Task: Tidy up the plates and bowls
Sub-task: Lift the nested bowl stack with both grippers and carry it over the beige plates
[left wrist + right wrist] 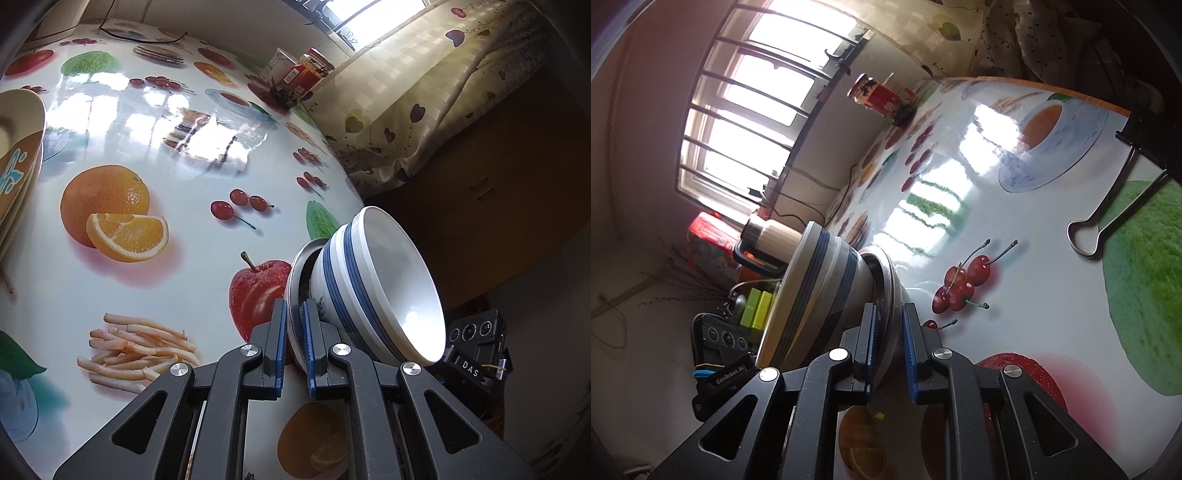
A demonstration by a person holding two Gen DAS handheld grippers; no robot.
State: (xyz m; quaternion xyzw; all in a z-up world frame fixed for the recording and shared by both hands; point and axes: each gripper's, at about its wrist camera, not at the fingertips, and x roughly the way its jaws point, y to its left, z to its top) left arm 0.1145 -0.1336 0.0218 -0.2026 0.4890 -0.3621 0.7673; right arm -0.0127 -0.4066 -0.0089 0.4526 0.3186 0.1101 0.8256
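A shallow metal dish point(300, 262) carries nested white bowls with blue stripes point(354, 273), and the stack sits over the table's near corner. My left gripper point(294, 310) is shut on the dish's rim, one blue pad on each side of it. In the right wrist view the same metal dish point(886, 269) and striped bowls point(827, 266) appear from the opposite side. There my right gripper point(889, 314) is shut on the rim as well. A stack of cream plates point(18, 147) with a brown and blue pattern rests at the table's left edge.
The table point(147, 147) wears a glossy fruit-print cloth. Jars point(310, 70) stand at its far edge by a window. A binder clip point(1108, 221) grips the cloth at one edge. A heart-print fabric point(424, 92) hangs beyond the table. Boxes and a flask point(768, 232) lie off the table.
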